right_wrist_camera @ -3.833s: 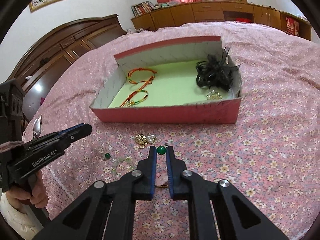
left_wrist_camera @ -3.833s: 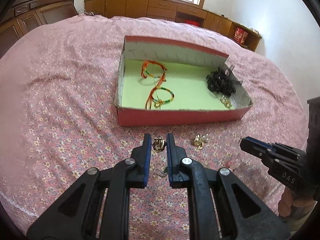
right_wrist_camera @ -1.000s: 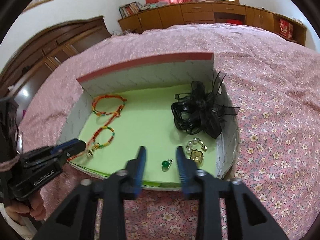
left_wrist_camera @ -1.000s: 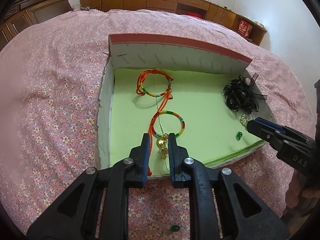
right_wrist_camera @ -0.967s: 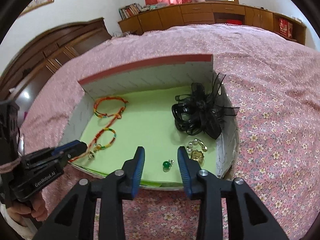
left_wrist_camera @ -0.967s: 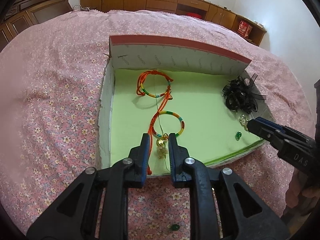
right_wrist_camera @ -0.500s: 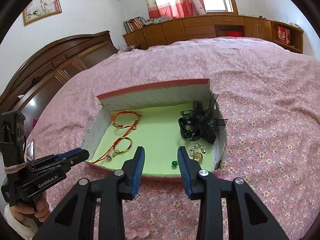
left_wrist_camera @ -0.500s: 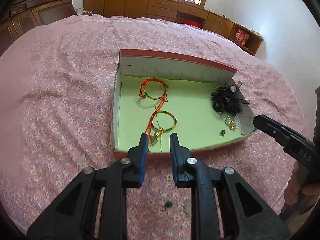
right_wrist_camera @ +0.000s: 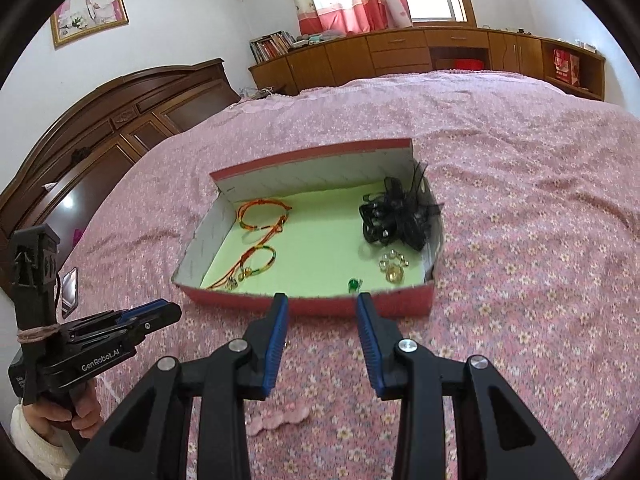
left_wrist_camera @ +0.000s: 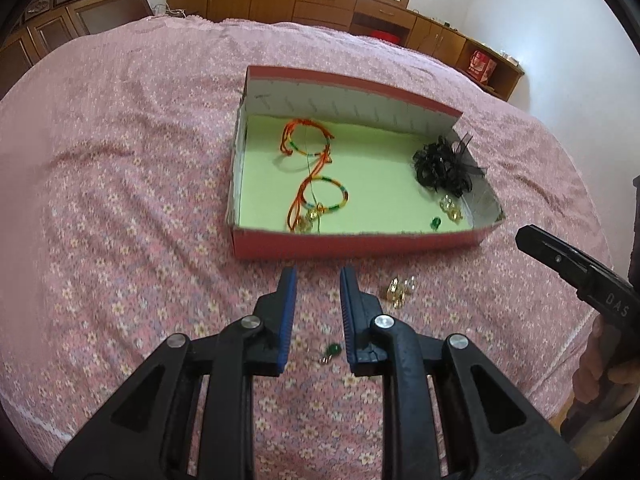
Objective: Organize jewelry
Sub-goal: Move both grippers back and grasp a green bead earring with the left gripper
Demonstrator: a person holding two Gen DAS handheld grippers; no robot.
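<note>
A red box point(left_wrist_camera: 352, 245) with a green floor sits on the pink flowered bedspread. It holds two colourful cord bracelets point(left_wrist_camera: 308, 142), a gold piece point(left_wrist_camera: 306, 222), a black hair flower point(left_wrist_camera: 444, 166), a gold brooch point(left_wrist_camera: 450, 208) and a green bead point(left_wrist_camera: 435, 222). On the bedspread lie a gold earring pair point(left_wrist_camera: 397, 292) and a green bead piece point(left_wrist_camera: 331, 350). My left gripper point(left_wrist_camera: 316, 276) is open and empty in front of the box. My right gripper point(right_wrist_camera: 321, 300) is open and empty in front of the box point(right_wrist_camera: 416, 300); the bead point(right_wrist_camera: 353, 283) lies just beyond its tips.
A pink hair clip point(right_wrist_camera: 278, 418) lies on the bedspread under my right gripper. The bed's front edge runs below both grippers. A dark wooden headboard point(right_wrist_camera: 112, 128) stands at the left and a wooden cabinet row point(right_wrist_camera: 400, 52) along the far wall.
Both grippers have let go of their pieces inside the box, opened, and pulled back out to the bedspread in front of it. The gold piece and green bead now lie in the box.
</note>
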